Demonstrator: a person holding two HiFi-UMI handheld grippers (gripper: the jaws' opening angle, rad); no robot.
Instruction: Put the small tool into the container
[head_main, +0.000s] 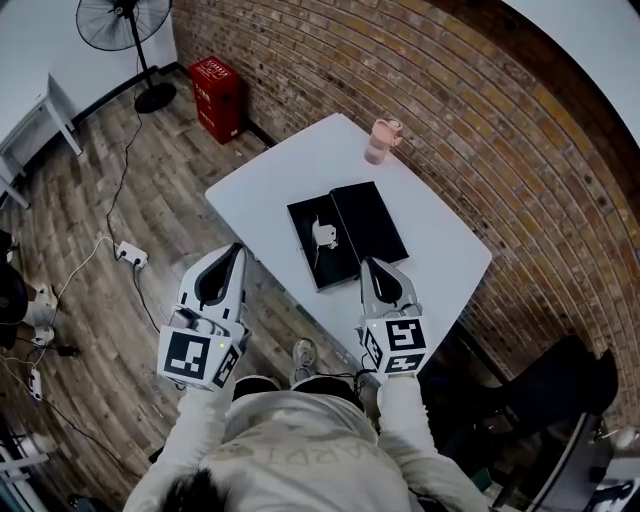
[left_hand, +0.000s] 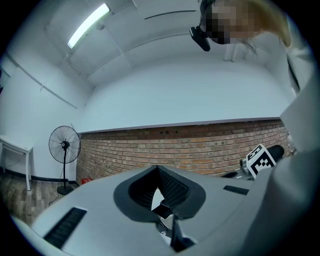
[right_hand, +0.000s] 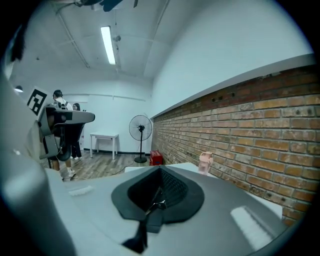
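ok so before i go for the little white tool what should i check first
1. Black case lies open on the table: ok.
2. Small white tool is in plain sight on the case's left half: ok.
3. Right gripper is open for a pick: not ok. Its jaws are together with nothing between them.
4. Left gripper is free: ok. Its jaws are together and empty.
5. Pink cup is out of the way: ok. It stands apart from the case at the table's far edge.
6. Tool is properly seated in the case, not just lying on it: cannot tell.
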